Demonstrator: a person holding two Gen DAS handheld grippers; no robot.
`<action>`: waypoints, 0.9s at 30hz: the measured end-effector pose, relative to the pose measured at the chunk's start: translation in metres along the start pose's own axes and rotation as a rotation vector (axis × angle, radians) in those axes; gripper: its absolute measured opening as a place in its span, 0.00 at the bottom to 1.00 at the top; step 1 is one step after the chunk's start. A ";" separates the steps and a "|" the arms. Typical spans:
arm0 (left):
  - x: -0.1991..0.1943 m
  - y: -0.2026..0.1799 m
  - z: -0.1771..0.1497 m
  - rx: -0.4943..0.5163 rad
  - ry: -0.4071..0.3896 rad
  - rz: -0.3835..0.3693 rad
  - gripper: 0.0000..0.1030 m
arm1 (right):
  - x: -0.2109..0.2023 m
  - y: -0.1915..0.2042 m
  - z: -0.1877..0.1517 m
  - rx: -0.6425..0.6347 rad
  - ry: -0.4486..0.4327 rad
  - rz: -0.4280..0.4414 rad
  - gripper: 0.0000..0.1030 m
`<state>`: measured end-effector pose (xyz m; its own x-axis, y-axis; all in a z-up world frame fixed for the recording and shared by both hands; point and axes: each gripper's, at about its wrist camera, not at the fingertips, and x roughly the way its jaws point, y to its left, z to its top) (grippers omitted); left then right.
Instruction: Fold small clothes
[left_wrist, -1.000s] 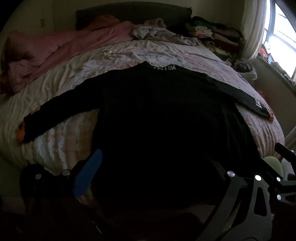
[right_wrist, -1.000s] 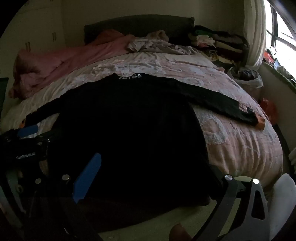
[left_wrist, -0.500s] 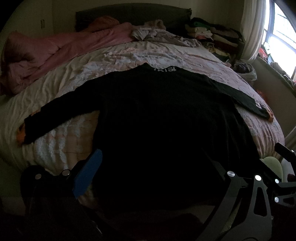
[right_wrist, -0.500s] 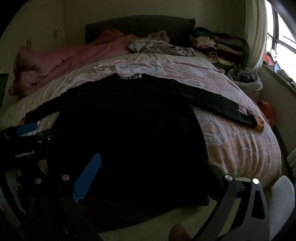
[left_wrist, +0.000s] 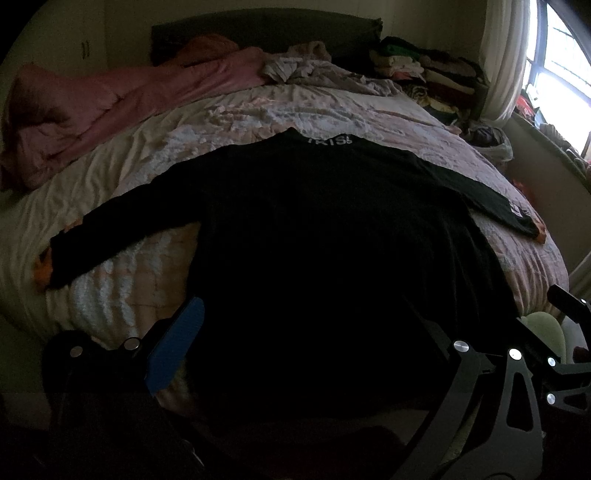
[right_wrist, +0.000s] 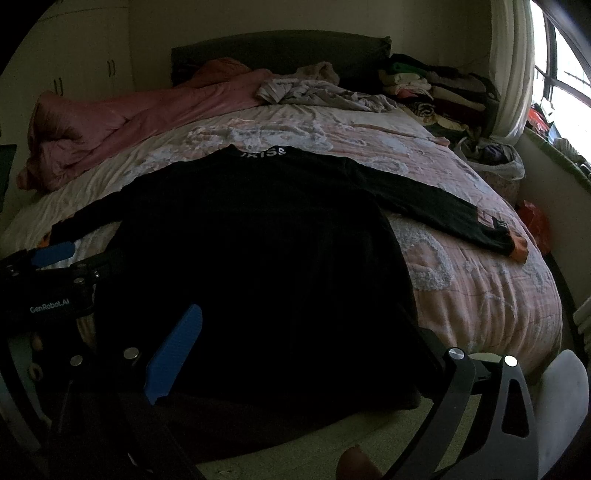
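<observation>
A black long-sleeved shirt (left_wrist: 314, 240) lies flat on the bed, both sleeves spread out, white lettering at the collar at the far end. Its hem hangs over the near edge of the bed. It also shows in the right wrist view (right_wrist: 258, 258). My left gripper (left_wrist: 306, 343) is open and empty, over the hem near the left side. My right gripper (right_wrist: 306, 354) is open and empty, over the hem near the right side. The left gripper's body (right_wrist: 48, 295) shows at the left of the right wrist view.
The bed's pink patterned cover (right_wrist: 461, 277) lies under the shirt. A pink duvet (left_wrist: 92, 110) is bunched at the far left. Crumpled clothes (left_wrist: 314, 70) lie by the headboard. Stacked clothes (right_wrist: 436, 88) stand at the far right near the window.
Both views have shifted very slightly; the shirt lies the same. Both grippers stay open.
</observation>
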<state>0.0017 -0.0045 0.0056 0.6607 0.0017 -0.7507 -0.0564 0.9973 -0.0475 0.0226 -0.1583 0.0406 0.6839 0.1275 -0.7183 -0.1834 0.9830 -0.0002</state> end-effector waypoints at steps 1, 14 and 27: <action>0.000 0.000 0.001 0.000 0.000 0.000 0.91 | 0.000 0.000 0.000 -0.001 0.001 0.001 0.96; -0.004 0.002 0.005 0.001 -0.004 0.003 0.92 | 0.000 0.003 0.000 -0.003 0.002 0.001 0.96; -0.005 0.003 0.005 0.001 -0.010 0.006 0.91 | 0.001 0.004 -0.001 0.003 0.001 0.004 0.96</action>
<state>0.0020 -0.0010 0.0131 0.6677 0.0086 -0.7443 -0.0598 0.9973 -0.0422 0.0221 -0.1544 0.0394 0.6826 0.1308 -0.7190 -0.1838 0.9830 0.0043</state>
